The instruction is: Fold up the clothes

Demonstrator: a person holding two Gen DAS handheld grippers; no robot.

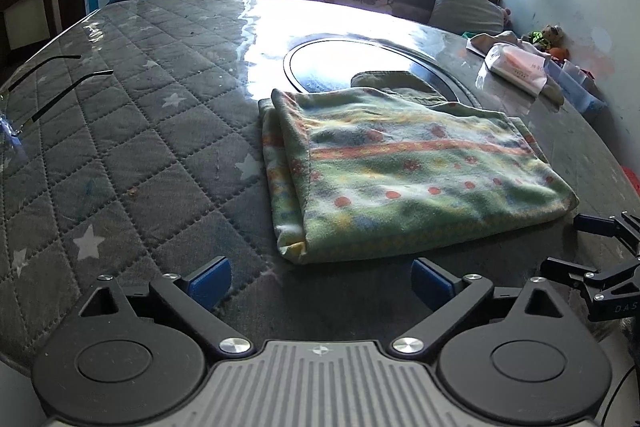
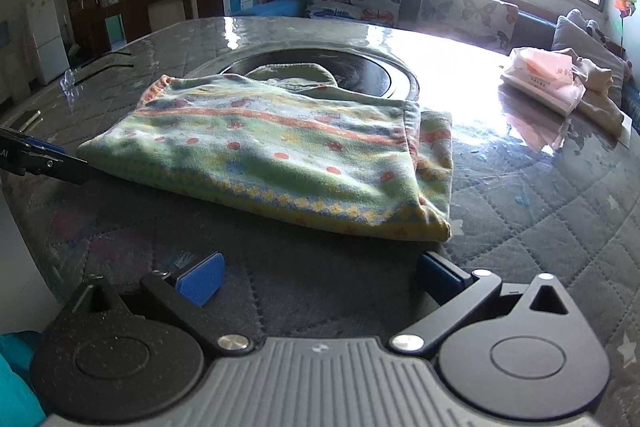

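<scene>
Left wrist view: the left claw [image 1: 321, 283] hangs low over the round table [image 1: 120, 147] covered in grey quilted, star-printed cloth under clear plastic, level and pointing across it, its blue-padded fingers [image 1: 210, 282] spread wide with nothing between them. Just ahead lies the folded green fleece garment with orange dots and stripes [image 1: 416, 175], flat on the table, its near edge just beyond the fingertips and slightly right of centre. Its far part reaches the dark round turntable [image 1: 360, 63] at the table's middle. The right claw [image 1: 576, 247] shows at the right edge, near the garment's right corner. A pair of thin black-framed glasses [image 1: 56, 83] lies well apart on the left, and a pink-and-white tissue pack [image 1: 516, 67] sits far right.

In the right wrist view, the right claw [image 2: 320, 279] is likewise low and level, its jaws wide apart and empty, the right finger [image 2: 440, 275] just below the garment's [image 2: 280, 155] near right corner. The left claw [image 2: 44, 159] comes in from the left edge beside the garment's left end; from here I cannot tell whether it touches the cloth.
</scene>
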